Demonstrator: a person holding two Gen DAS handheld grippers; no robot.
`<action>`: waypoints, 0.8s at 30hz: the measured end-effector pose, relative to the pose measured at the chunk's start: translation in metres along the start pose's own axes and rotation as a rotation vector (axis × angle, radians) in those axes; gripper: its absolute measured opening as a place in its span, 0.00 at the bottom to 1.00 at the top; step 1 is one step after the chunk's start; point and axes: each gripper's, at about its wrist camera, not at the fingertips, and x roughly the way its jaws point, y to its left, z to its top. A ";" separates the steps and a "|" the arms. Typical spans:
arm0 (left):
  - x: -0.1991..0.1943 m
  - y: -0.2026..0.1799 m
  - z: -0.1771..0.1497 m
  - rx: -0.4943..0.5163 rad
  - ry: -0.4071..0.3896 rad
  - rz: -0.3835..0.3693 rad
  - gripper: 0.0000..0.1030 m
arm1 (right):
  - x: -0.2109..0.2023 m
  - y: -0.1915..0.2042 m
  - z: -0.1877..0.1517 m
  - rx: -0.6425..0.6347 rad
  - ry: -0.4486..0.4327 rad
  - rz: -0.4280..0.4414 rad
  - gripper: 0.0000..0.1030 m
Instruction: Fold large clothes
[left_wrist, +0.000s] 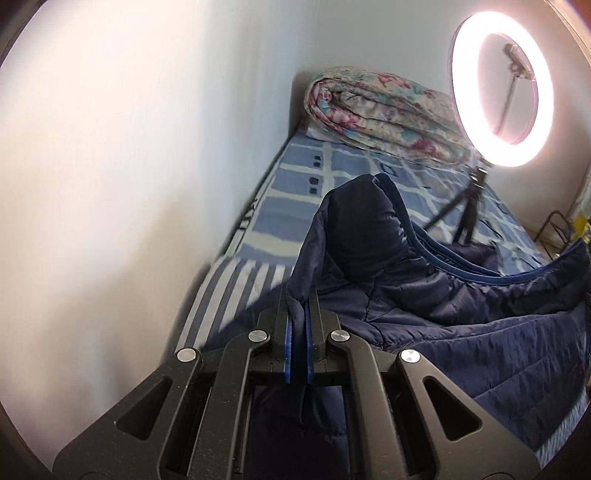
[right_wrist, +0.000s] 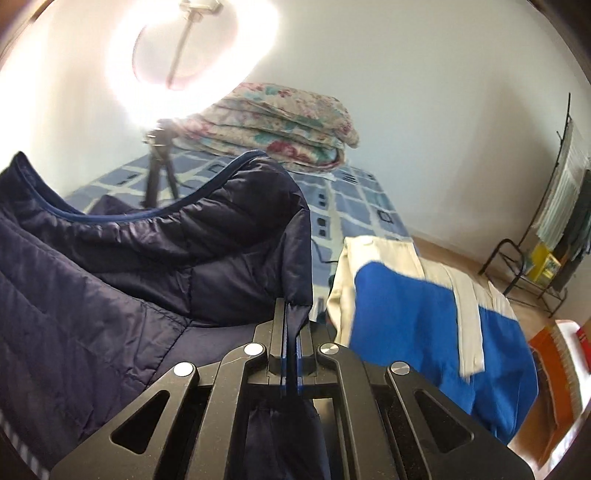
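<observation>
A dark navy quilted jacket (left_wrist: 424, 306) with blue trim is lifted above the bed. My left gripper (left_wrist: 298, 295) is shut on one edge of it, with the fabric pinched between the blue pads. My right gripper (right_wrist: 293, 306) is shut on another edge of the same jacket (right_wrist: 129, 258). The jacket hangs between the two grippers, with its trimmed edge sagging in a curve. A blue and cream garment (right_wrist: 424, 314) lies on the bed to the right of my right gripper.
The bed (left_wrist: 295, 184) has a blue checked sheet and runs along a white wall on the left. A folded floral quilt (left_wrist: 380, 110) lies at its far end. A lit ring light (left_wrist: 502, 85) on a tripod stands on the bed. A metal rack (right_wrist: 546, 229) stands at the right.
</observation>
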 end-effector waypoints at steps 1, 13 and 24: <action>0.011 -0.002 0.003 -0.006 0.002 0.012 0.03 | 0.011 0.001 0.004 0.006 0.009 -0.012 0.01; 0.114 -0.012 -0.029 -0.013 0.133 0.151 0.13 | 0.092 0.031 -0.026 -0.018 0.198 -0.087 0.02; 0.023 -0.007 -0.019 -0.116 0.023 -0.048 0.46 | 0.022 0.011 -0.035 0.091 0.118 0.067 0.25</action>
